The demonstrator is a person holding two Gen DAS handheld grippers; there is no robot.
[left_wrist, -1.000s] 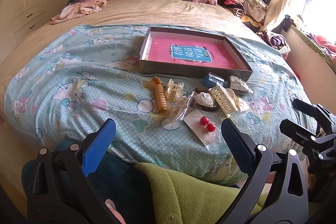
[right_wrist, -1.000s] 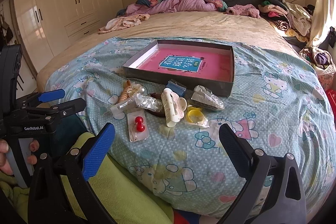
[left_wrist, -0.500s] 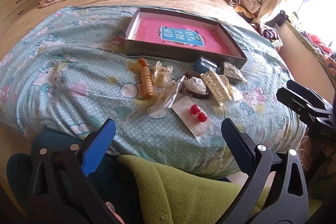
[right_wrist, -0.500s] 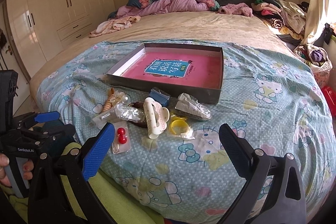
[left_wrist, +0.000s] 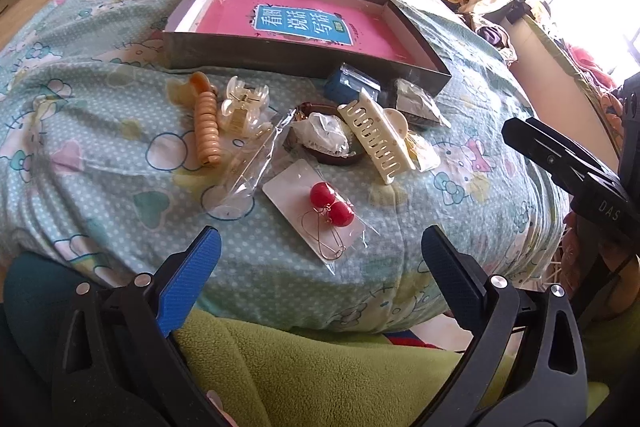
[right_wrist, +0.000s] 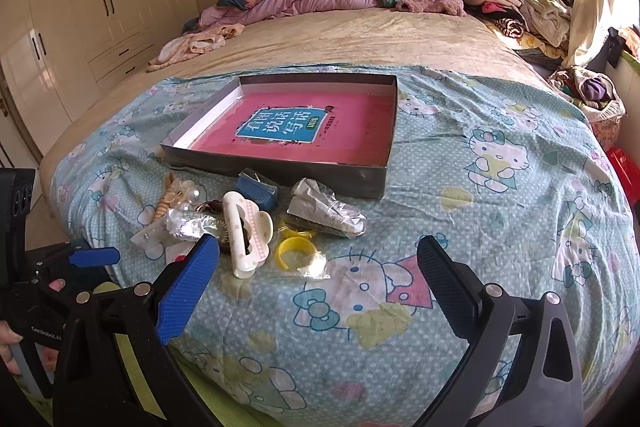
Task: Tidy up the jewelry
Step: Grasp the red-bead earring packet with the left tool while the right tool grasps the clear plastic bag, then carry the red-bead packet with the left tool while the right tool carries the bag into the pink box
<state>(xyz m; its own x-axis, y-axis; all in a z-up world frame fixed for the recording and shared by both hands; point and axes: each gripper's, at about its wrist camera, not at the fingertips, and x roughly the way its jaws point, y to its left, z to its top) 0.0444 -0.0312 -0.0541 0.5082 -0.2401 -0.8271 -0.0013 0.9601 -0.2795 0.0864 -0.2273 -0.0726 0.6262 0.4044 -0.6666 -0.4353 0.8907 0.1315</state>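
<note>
A: Operator, report jaw status.

B: I am reading the left gripper (left_wrist: pixel 318 253) with its jaws spread wide and gripping nothing. It is hanging over the near edge of the bed (left_wrist: pixel 80 131), above a green fleece (left_wrist: pixel 320 367). The right gripper (right_wrist: pixel 318 261) is also standing with jaws wide apart and empty, over the patterned quilt (right_wrist: pixel 500 187).

A: Locate the jewelry.

B: The items are lying in a loose cluster on the quilt, just in front of the tray (left_wrist: pixel 280 57), which is holding a pink book (left_wrist: pixel 304 23). In the left wrist view, a packet with red ball earrings (left_wrist: pixel 332 205) is lying nearest, between the left fingertips and a little beyond them. Behind it, an orange ribbed hair clip (left_wrist: pixel 207 131) and a clear claw clip (left_wrist: pixel 244 107) are sitting side by side at the left. A cream claw clip (left_wrist: pixel 378 137) is lying at the right, touching a dark round dish (left_wrist: pixel 332 155) that is carrying a crumpled clear bag (left_wrist: pixel 320 135). A small blue box (left_wrist: pixel 348 85) is resting against the tray's front wall.

A: Anything added from the right wrist view?

B: I am seeing a yellow ring in a clear wrapper (right_wrist: pixel 296 251) just beside the cream claw clip, and a folded plastic packet (right_wrist: pixel 326 211) near the tray's front wall. At the left edge, a hand (right_wrist: pixel 10 343) is holding the left gripper's handle.
</note>
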